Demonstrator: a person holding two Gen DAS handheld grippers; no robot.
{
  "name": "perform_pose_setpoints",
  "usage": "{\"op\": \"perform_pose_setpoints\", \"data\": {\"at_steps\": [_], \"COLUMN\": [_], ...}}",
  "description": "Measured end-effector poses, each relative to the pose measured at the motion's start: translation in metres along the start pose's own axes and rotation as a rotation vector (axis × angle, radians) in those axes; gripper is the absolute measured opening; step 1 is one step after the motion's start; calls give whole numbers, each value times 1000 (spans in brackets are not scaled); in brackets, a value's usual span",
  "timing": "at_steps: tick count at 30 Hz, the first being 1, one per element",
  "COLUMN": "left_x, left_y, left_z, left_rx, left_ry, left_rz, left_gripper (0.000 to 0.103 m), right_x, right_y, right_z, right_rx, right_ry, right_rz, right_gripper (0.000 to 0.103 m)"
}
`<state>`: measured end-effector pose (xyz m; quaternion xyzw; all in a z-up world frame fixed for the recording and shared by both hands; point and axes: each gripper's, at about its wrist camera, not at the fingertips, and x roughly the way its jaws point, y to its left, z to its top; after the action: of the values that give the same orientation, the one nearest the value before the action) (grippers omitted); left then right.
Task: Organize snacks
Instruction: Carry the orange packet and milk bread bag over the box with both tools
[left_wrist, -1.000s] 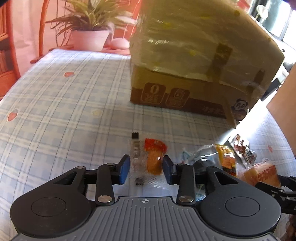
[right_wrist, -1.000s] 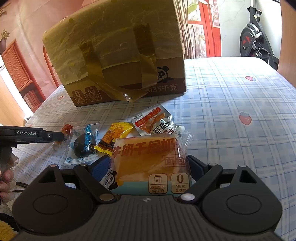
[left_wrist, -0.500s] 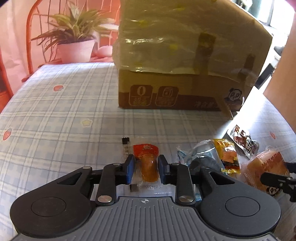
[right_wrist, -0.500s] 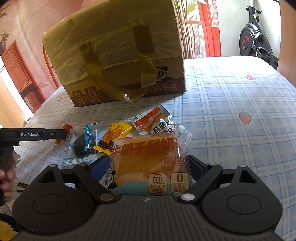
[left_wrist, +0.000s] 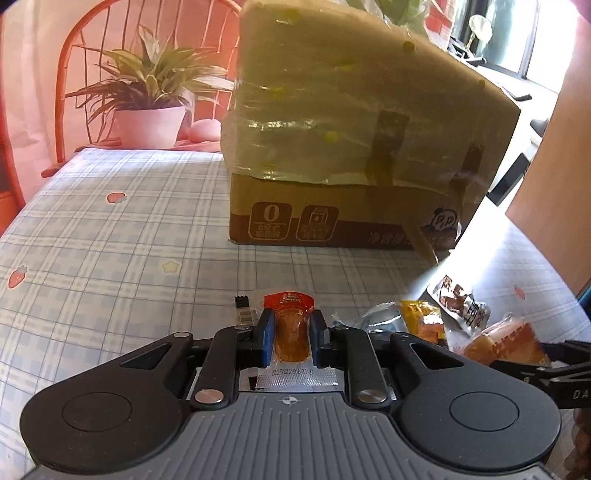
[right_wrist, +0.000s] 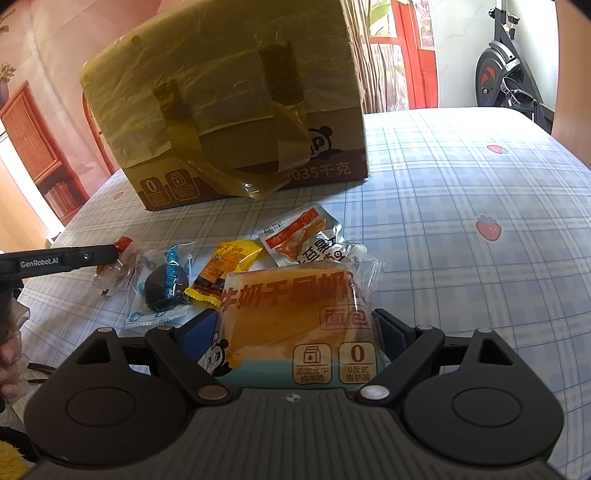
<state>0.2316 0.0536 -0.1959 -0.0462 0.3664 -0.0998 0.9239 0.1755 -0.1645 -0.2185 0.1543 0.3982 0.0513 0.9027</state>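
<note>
Orange sausage pack (left_wrist: 291, 334) sits pinched in the left gripper (left_wrist: 291, 334), whose jaws just closed on it, probably for sorting. Right gripper (right_wrist: 295, 328) clamps the wide bread pack (right_wrist: 295, 314) on the table (right_wrist: 461, 177).

A tabletop (left_wrist: 110, 236) is covered by a pale blue checked cloth printed with strawberries. A potted plant (left_wrist: 149, 99) in a pink pot is seen at its far left edge, with a red curved-back chair (left_wrist: 70, 74) behind it. A wooden bookshelf (right_wrist: 40, 155) is set against the far left wall. An exercise bike (right_wrist: 509, 77) is seen at the far right, beside a red door frame (right_wrist: 421, 48).
</note>
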Motion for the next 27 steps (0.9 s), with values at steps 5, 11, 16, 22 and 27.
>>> {"op": "perform_pose_setpoints", "data": {"at_steps": [5,11,16,22,27], "left_x": [-6,-19,-32,-61,-82], "left_y": [-3,-8,-13,-19,-20], "left_z": [5,13,22,48,91], "left_rx": [1,21,43,101,123], "left_ry": [-16,-71,-126,-252,-365], "left_rz": [-14,-41,-64,-105,-128], "left_gripper": [21,21,21,21,21], "right_x": [1,-10,-24,-46,-66], "right_y": [-5,-4,-4,1,9], "right_z": [-1,4,16,43,85], "right_rx": [38,33,36,29,-10], "right_ry": [9,-23,-71,-149,-241], "right_rz": [11,12,21,51,103], "right_gripper": [88,79,79,79,79]}}
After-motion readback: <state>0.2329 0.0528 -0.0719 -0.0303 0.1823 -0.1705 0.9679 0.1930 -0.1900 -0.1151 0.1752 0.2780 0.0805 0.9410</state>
